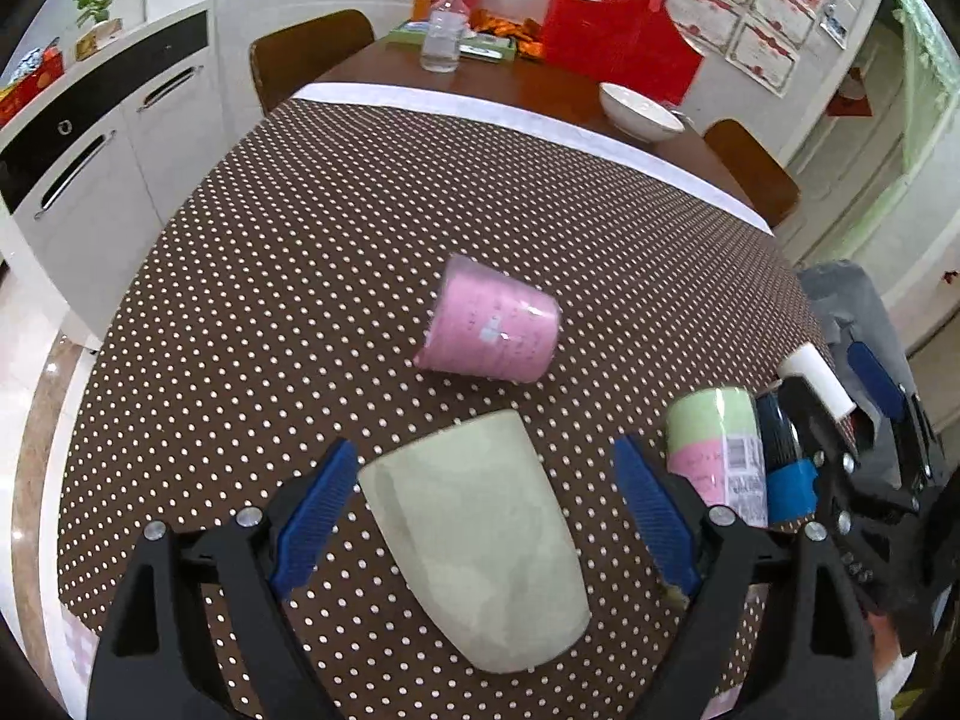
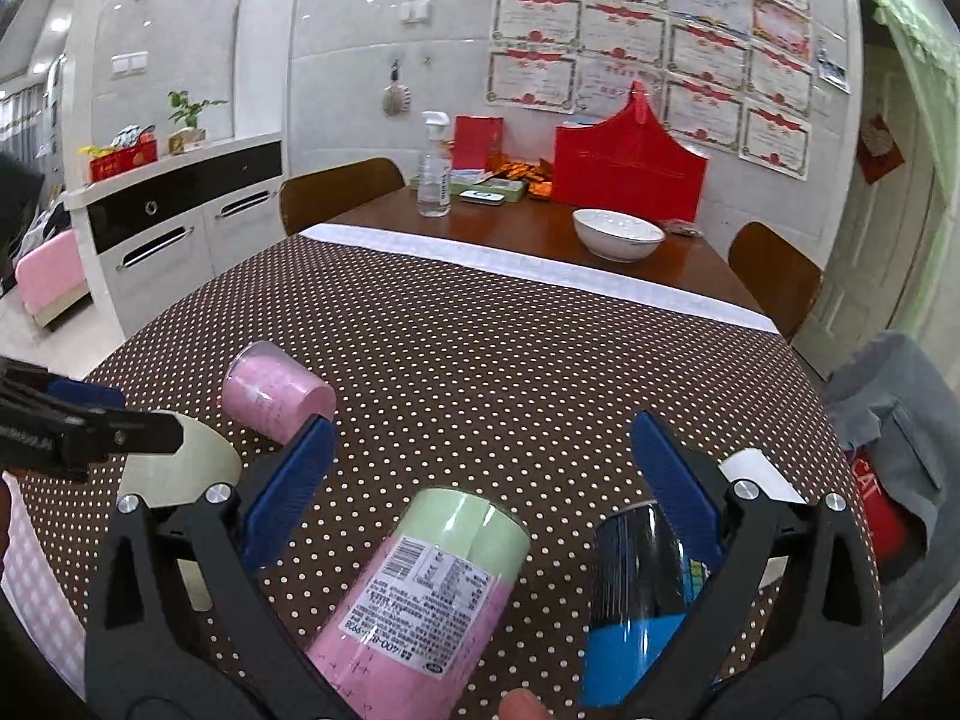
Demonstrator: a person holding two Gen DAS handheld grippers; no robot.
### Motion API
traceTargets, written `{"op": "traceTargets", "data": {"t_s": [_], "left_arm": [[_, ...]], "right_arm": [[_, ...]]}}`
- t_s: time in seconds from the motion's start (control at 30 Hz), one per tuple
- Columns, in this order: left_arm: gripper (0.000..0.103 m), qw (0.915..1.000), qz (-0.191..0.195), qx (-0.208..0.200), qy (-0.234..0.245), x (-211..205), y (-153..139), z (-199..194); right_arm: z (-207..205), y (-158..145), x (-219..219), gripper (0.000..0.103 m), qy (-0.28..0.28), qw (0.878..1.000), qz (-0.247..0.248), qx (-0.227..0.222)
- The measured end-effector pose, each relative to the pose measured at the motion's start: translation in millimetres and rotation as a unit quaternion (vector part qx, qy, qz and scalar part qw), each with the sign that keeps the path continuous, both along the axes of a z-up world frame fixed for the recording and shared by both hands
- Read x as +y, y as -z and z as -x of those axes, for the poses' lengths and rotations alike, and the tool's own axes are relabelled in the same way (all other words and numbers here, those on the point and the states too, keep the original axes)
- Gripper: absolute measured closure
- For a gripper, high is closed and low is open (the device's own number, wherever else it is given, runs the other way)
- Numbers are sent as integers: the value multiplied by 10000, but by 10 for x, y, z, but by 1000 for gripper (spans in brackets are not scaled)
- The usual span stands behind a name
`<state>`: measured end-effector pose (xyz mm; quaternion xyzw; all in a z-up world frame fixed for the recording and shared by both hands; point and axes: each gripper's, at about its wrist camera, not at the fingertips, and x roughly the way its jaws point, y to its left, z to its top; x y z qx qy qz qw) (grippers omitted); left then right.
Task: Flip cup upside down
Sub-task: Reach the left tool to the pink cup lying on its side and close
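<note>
A pale green cup [image 1: 480, 546] stands upside down on the dotted cloth between the open fingers of my left gripper [image 1: 486, 492]; the blue pads do not touch it. It also shows in the right wrist view [image 2: 180, 468] behind the left gripper's finger [image 2: 90, 426]. A pink cup [image 1: 489, 324] lies on its side beyond it, also in the right wrist view [image 2: 276, 390]. My right gripper [image 2: 480, 462] is open around a green and pink labelled cup [image 2: 432, 588], which also shows in the left wrist view [image 1: 717, 444].
A dark and blue cup [image 2: 642, 594] stands by the right finger. Farther back are a white bowl [image 2: 618, 234], a spray bottle [image 2: 435, 168] and a red bag [image 2: 627, 162]. Chairs stand on both sides; a white cabinet [image 1: 90, 150] is at left.
</note>
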<state>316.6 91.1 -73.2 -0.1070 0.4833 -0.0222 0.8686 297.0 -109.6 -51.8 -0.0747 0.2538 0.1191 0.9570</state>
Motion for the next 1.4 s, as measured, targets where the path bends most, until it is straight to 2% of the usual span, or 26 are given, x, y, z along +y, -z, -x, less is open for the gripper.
{"op": "traceTargets", "data": {"t_s": [0.2, 0.27, 0.33, 0.4, 0.53, 0.73, 0.77, 0.83, 0.93, 1.03, 1.13, 1.23, 1.4], "left_arm": [[17, 9999, 0, 76, -104, -62, -108, -352], [17, 9998, 29, 215, -48, -132, -96, -519], [17, 9991, -276, 242, -206, -158, -82, -603], [17, 9980, -561, 276, -84, -213, -71, -702], [17, 9962, -458, 645, -354, -120, 66, -901], [17, 9952, -718, 621, -223, -307, 45, -970], [17, 9961, -569, 632, -247, -312, 28, -954], [17, 9969, -18, 660, -436, -270, -8, -964], [17, 9919, 407, 722, -962, -214, 6, -997], [17, 9879, 661, 775, -1170, -215, 34, -968], [17, 9801, 998, 859, -1486, -214, 67, -966], [17, 9745, 1101, 955, -1706, -227, 122, -970], [17, 9563, 1322, 1162, -2337, -189, 263, -1077]], "right_arm": [[-221, -14, 24, 6, -68, 9998, 159, -6], [-281, -20, 13, 6, -86, 9999, 129, 29], [-331, -17, -15, 6, -124, 9999, 57, 72], [-378, -10, -41, 6, -145, 9998, 30, 100], [-459, 22, -92, 6, -180, 9997, -3, 162], [-555, 59, -171, 6, -177, 9996, -49, 207], [-556, 62, -184, 6, -172, 9996, -64, 203], [-574, 43, -242, 6, -138, 9996, -142, 176], [-572, 10, -310, 6, -108, 9996, -224, 137], [-563, 6, -341, 6, -160, 9995, -231, 147], [-566, 7, -347, 6, -194, 9994, -240, 153], [-581, -24, -381, 6, -205, 9994, -272, 109], [-667, -26, -425, 6, -285, 9989, -319, 185]]}}
